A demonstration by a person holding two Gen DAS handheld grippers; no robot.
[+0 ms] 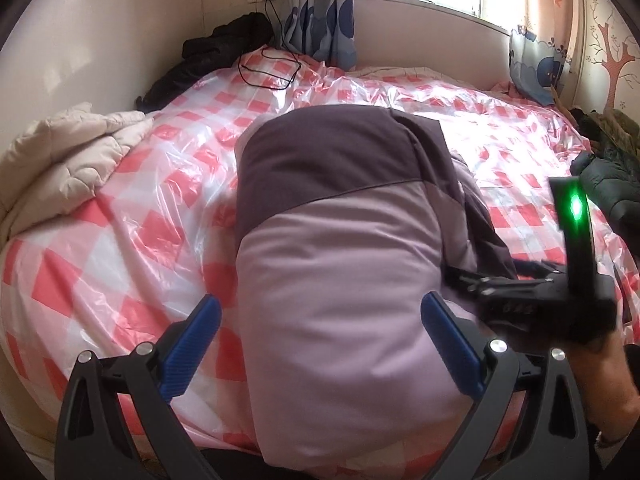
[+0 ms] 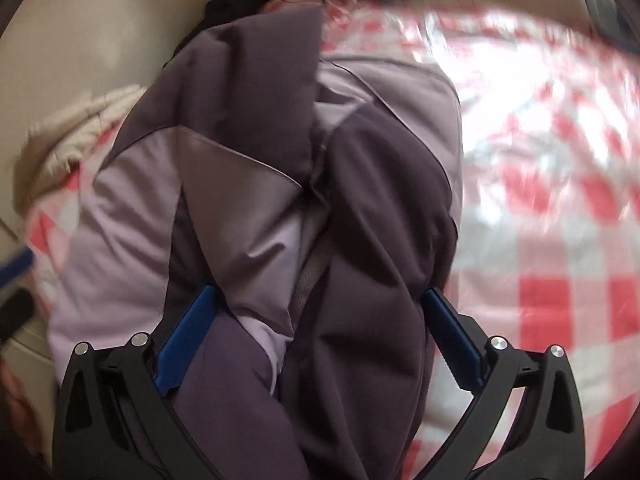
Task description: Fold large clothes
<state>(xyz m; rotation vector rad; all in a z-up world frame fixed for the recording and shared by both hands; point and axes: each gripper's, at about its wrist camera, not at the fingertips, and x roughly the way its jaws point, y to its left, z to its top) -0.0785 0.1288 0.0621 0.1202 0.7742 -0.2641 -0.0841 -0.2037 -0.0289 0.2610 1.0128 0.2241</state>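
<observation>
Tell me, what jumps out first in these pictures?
A puffy two-tone purple jacket lies folded in the middle of a bed under a shiny red-and-white checked cover. Blue-tipped open grippers frame it: the left gripper near its pale end, the right gripper over its dark folds.

The jacket [image 1: 344, 264] is soft, matt, padded cloth; the checked sheet [image 1: 160, 200] beneath looks like glossy, crinkled plastic; the gripper fingers [image 2: 188, 336] are ribbed blue plastic.
</observation>
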